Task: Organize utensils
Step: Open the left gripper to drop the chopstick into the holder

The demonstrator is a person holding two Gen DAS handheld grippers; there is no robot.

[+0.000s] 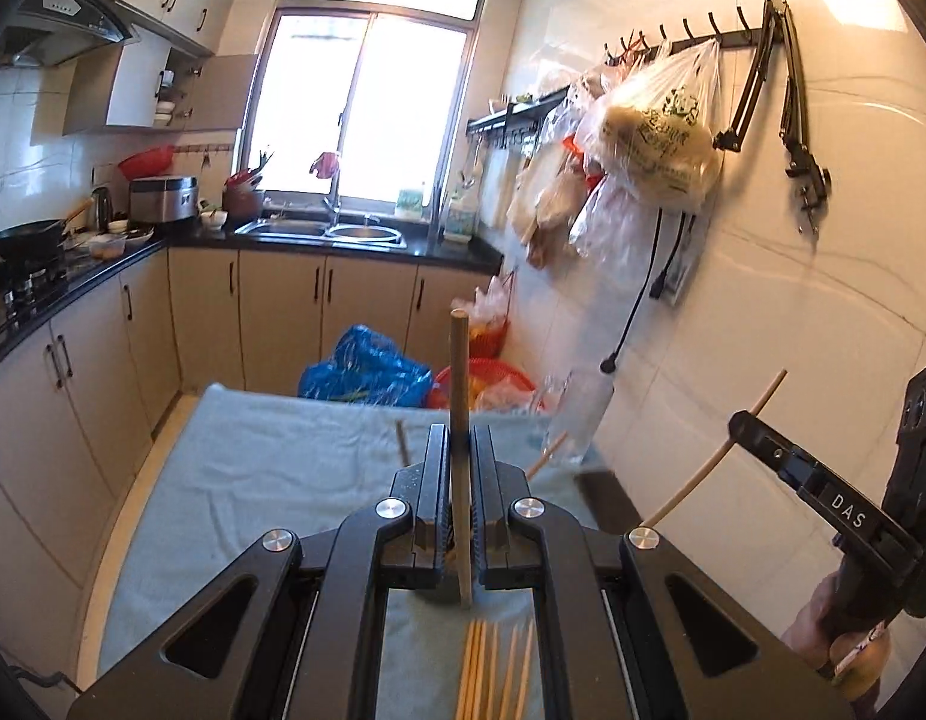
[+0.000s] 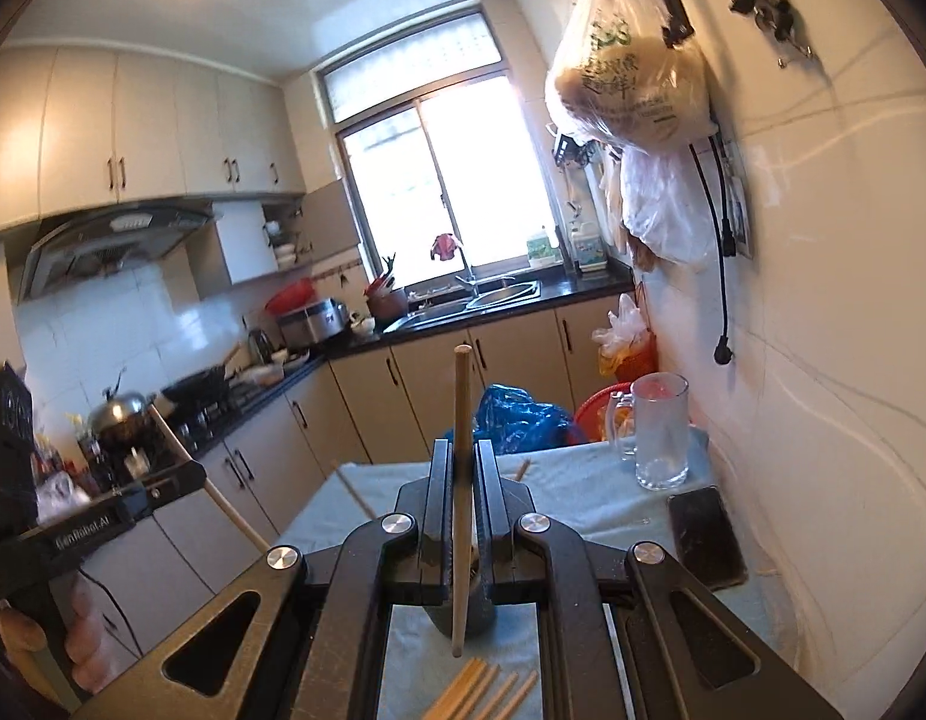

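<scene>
My left gripper (image 1: 461, 441) is shut on a wooden chopstick (image 1: 459, 372) that stands upright between its jaws. My right gripper (image 2: 463, 456) is shut on another chopstick (image 2: 461, 408), also upright; it shows in the left wrist view (image 1: 740, 423) with its chopstick (image 1: 712, 456). Both are held above a table covered with a light blue cloth (image 1: 253, 480). Several more chopsticks (image 1: 493, 669) lie on the cloth below the left gripper, and they also show in the right wrist view (image 2: 481, 690). Two loose chopsticks (image 1: 402, 441) lie farther back. A clear glass mug (image 2: 658, 432) stands at the table's far right.
A dark phone (image 2: 706, 534) lies on the table by the right wall. Blue (image 1: 367, 369) and red bags sit on the floor beyond the table. Plastic bags (image 1: 655, 132) hang on wall hooks. Counter, sink (image 1: 325, 231) and stove (image 1: 25, 276) run along the left and back.
</scene>
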